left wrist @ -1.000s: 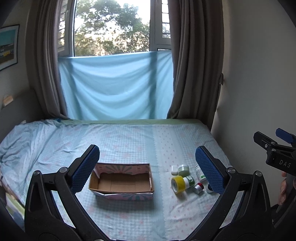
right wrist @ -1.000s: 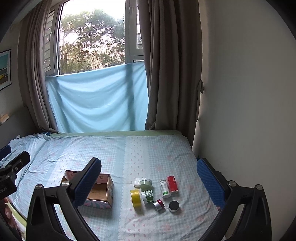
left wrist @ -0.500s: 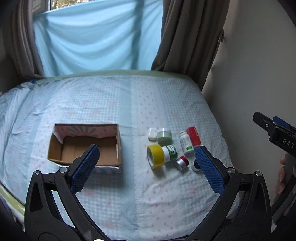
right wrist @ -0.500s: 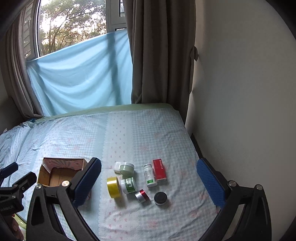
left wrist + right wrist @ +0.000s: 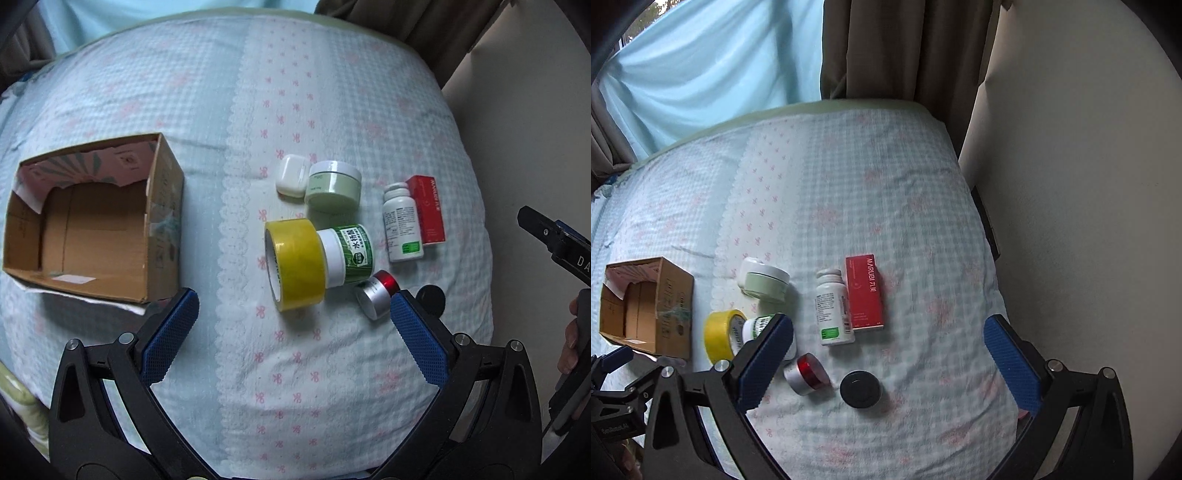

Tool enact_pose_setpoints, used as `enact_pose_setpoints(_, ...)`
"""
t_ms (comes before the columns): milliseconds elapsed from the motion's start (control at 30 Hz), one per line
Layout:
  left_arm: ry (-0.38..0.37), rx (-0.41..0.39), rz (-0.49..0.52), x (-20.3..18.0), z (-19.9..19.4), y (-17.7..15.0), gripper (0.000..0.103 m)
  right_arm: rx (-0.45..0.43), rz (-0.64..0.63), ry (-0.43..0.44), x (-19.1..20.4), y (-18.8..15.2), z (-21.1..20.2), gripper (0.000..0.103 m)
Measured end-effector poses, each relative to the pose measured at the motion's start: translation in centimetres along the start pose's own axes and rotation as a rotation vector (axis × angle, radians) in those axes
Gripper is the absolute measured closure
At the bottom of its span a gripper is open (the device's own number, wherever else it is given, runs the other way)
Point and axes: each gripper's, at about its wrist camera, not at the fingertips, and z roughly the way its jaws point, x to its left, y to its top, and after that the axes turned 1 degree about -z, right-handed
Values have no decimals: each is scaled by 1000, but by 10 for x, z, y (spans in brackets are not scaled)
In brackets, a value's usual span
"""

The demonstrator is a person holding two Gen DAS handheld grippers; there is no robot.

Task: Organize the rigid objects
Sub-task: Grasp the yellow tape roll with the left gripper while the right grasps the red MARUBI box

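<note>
Both cameras have dropped and tipped down hard since half a second ago: the window is gone from the left wrist view and the bed point(image 5: 332, 92) fills it, everything looming larger. The left gripper point(image 5: 291, 317) hangs with its blue pads spread wide, gripping nothing, above the bedspread at 6 o'clock from the yellow tape roll point(image 5: 295, 264). The open cardboard box point(image 5: 162, 221) sits out at 9 o'clock from the tape, well apart, and nothing shows inside it. The cluster has not budged: a green-labelled jar point(image 5: 349, 254) lies touching the tape at 3 o'clock, a white case point(image 5: 291, 175) and a pale green jar point(image 5: 334, 184) sit together at 12 o'clock, a white pill bottle point(image 5: 400, 225) lies beside a red box point(image 5: 428, 210) farther right, and a small silver-and-red jar point(image 5: 376, 297) lies at 5 o'clock. The right gripper point(image 5: 888, 343) is spread wide too, empty, hovering with the black round lid point(image 5: 860, 388) just below the gap between its pads and the pill bottle just above.
</note>
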Motion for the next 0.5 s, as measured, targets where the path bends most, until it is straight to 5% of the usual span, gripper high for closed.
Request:
enact_pose_setpoints(333, 31, 150, -1, 8, 85, 29, 1, 193, -106, -6, 25, 46, 141, 0)
enact_pose_setpoints(500, 16, 196, -18, 15, 106, 32, 5, 303, -124, 7, 37, 54, 195, 15)
